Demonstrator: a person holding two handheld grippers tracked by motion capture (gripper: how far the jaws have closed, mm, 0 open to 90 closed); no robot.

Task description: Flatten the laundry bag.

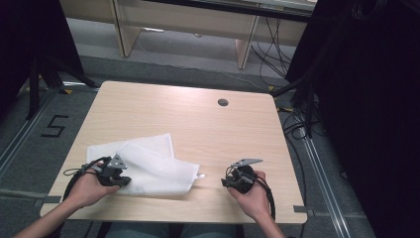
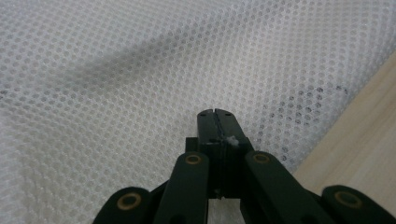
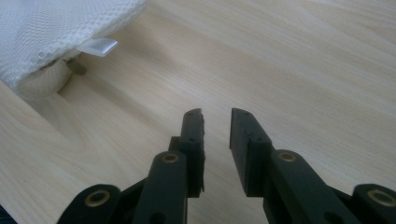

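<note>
A white mesh bag (image 1: pixel 158 171) lies folded on the front left of the wooden table (image 1: pixel 198 119). My left gripper (image 1: pixel 125 181) rests at the bag's near left edge. In the left gripper view the left gripper (image 2: pixel 215 114) has its jaws pressed together over the mesh (image 2: pixel 140 70), with a white scrap pinched in the seam. My right gripper (image 1: pixel 226 182) sits to the right of the bag, apart from it. The right gripper (image 3: pixel 217 114) stands open over bare wood, nothing between its jaws. The bag's corner (image 3: pixel 46 28) with a white tag (image 3: pixel 98 45) lies ahead and to its left.
A round cable hole (image 1: pixel 223 102) sits near the table's far edge. Bare tabletop (image 3: pixel 303 56) stretches ahead of the right gripper. A strip of wood (image 2: pixel 359 130) shows beside the mesh. Desks, cables and dark stands surround the table on the floor.
</note>
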